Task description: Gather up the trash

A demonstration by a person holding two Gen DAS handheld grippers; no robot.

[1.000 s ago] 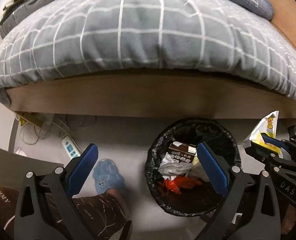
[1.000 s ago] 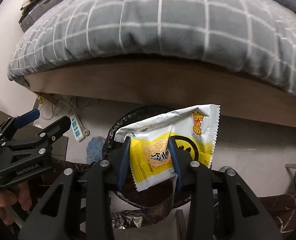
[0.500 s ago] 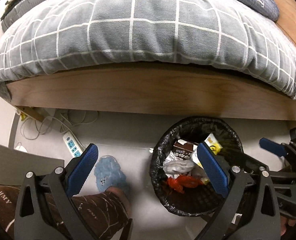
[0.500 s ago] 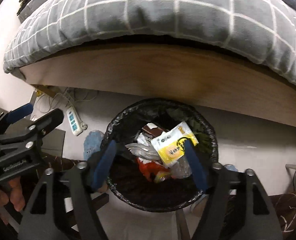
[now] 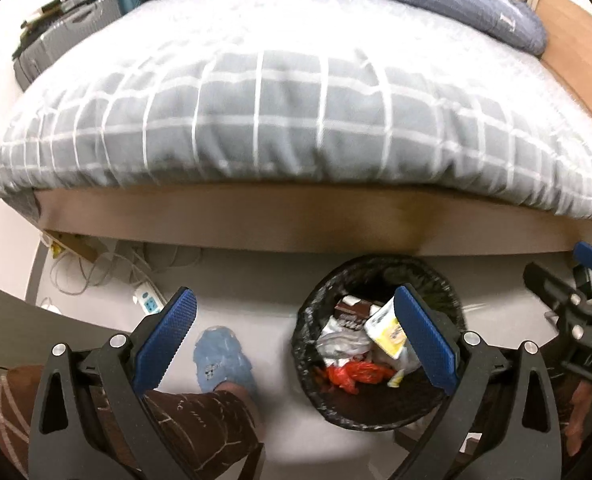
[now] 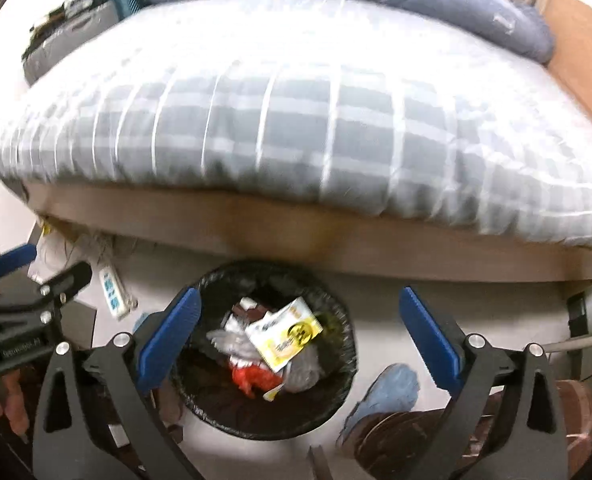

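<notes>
Hanging wide and empty, both the right gripper (image 6: 296,332) and left gripper (image 5: 296,332) sit above the trash bin (image 6: 212,412), its yellow wrapper (image 6: 286,334) directly below the right one.

The right gripper (image 6: 300,340) hangs over the bin (image 6: 338,400), its jaws spread wide and empty. In the black-lined bin lies a yellow snack wrapper (image 6: 286,334) on top of crumpled white paper (image 6: 226,338) and a red scrap (image 6: 252,378). The left gripper (image 6: 20,276) shows at the left edge. A grey checked duvet (image 6: 296,128) overhangs the wooden bed frame (image 6: 376,248) behind the bin.

Bin (image 6: 348,344) mouth open above (bed frame (image 6: 376,252) behind).
</notes>
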